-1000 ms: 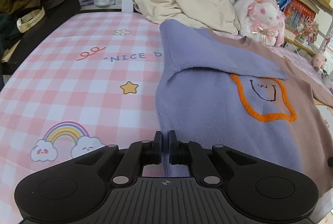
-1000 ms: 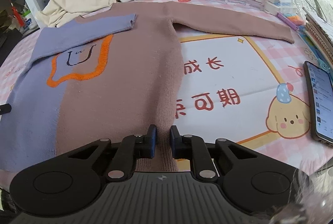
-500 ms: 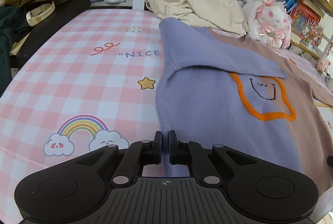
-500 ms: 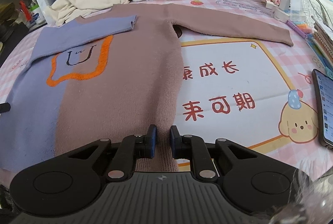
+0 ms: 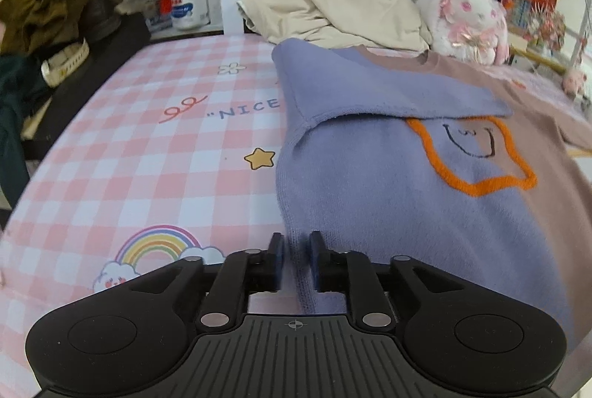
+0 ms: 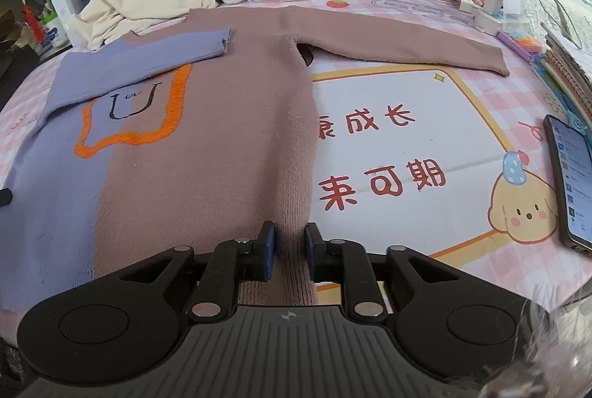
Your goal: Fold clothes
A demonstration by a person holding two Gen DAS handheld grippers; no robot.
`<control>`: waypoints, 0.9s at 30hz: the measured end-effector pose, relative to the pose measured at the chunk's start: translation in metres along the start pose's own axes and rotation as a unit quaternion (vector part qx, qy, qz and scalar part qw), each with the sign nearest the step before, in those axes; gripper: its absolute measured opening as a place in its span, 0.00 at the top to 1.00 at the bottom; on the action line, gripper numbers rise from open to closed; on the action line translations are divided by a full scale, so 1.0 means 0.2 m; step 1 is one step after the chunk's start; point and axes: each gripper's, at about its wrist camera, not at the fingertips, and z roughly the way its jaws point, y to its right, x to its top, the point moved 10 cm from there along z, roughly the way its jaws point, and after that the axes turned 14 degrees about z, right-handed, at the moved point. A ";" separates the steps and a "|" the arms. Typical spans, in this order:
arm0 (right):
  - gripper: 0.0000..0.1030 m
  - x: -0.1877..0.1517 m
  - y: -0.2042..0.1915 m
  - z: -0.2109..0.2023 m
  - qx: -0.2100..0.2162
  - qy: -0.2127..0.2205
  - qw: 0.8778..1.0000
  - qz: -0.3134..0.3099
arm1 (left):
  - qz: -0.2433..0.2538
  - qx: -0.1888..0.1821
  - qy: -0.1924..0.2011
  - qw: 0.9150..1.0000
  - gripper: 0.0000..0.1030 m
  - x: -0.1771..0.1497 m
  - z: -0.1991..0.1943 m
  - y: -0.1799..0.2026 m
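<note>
The left tongs and right tongs, each slightly parted astride the sweater hem, bracket its near corners, seemingly for a hem-to-collar fold.

The sweater lies flat just ahead of the right gripper — lilac left half, mauve right half, an orange-outlined face patch on the chest. Its lilac sleeve is folded across the chest; the mauve sleeve stretches out ahead-right — hem nearest.
</note>
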 end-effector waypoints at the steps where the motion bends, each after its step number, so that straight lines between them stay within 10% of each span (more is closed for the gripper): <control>1: 0.77 0.00 0.00 -0.01 -0.002 0.004 1.000 0.001 | 0.003 0.004 -0.001 1.000 0.67 0.01 -0.01 0.00; 4: 0.53 0.01 0.00 -0.03 -0.010 0.016 1.000 0.004 | 0.001 0.013 0.011 1.000 0.32 0.03 -0.07 -0.01; 9: 0.19 0.03 -0.03 -0.08 -0.021 0.043 0.999 0.000 | 0.002 0.001 0.035 0.999 0.19 0.05 -0.15 0.03; 27: 0.10 -0.02 0.02 -0.13 -0.053 0.050 0.997 0.010 | 0.026 -0.013 0.017 0.999 0.12 0.01 -0.12 0.11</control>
